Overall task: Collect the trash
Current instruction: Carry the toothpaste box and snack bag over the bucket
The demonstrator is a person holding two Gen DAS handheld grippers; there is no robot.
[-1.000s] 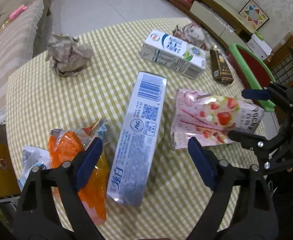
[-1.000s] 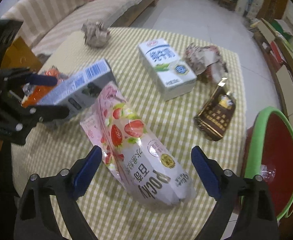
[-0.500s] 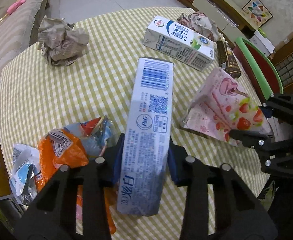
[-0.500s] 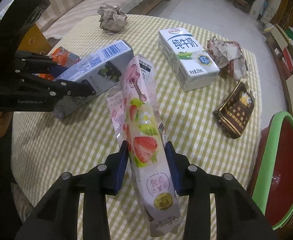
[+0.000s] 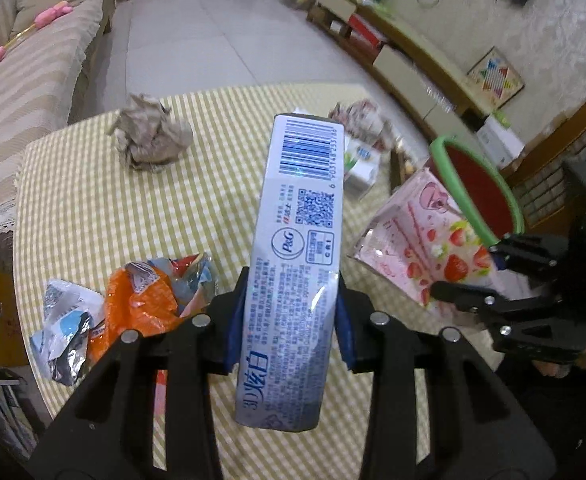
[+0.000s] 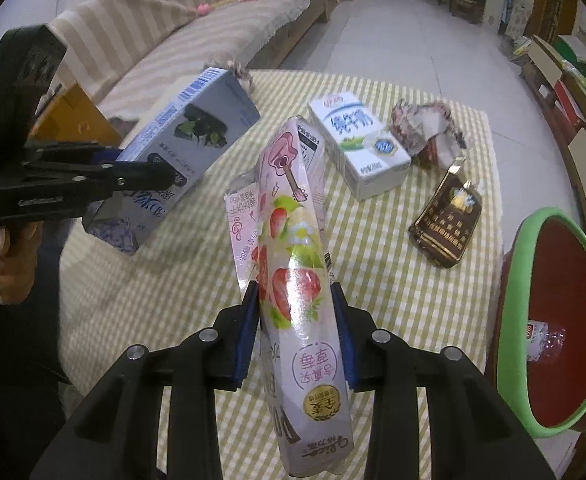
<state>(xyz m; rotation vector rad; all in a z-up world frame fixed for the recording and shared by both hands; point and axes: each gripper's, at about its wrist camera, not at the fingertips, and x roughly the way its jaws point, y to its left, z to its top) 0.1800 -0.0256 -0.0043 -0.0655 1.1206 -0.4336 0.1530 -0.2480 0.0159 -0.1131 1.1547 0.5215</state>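
L gripper (image 5: 289, 320) clamped on toothpaste box (image 5: 297, 240), pads pressing both long sides; jaws wide apart 1 s ago w/ box flat on table (image 5: 213, 200), closed onto it since. Box now lifted clear of checked cloth, barcode end tilted up toward 12 o'clock. R gripper (image 6: 295, 328) pinched on pink strawberry snack bag (image 6: 289, 248), narrow grip; bag flat on table 1 s ago w/ jaws spread, now upright & raised, top end leaning toward 12. Jaws just closing a touch more on bag.

In L wrist view: orange wrapper (image 5: 141, 300) & silver-blue wrapper (image 5: 65, 332) on table at 9 o'clock of held box, crumpled brown paper (image 5: 149, 136) at 10–11 o'clock, same spots as before. Milk carton (image 5: 359, 160) partly hidden behind box at 1 o'clock. Green-rimmed red bin (image 5: 477, 184) past table edge at 2 o'clock.

In R wrist view: milk carton (image 6: 357, 144) at 1 o'clock of bag, crumpled patterned paper (image 6: 425, 128) just beside it, brown packet (image 6: 449, 220) at 2 o'clock, all untouched on table. Bin (image 6: 553, 308) at 3 o'clock, plastic bottle (image 6: 541, 340) inside. Hand (image 6: 5, 256) on L gripper handle at 9 o'clock.
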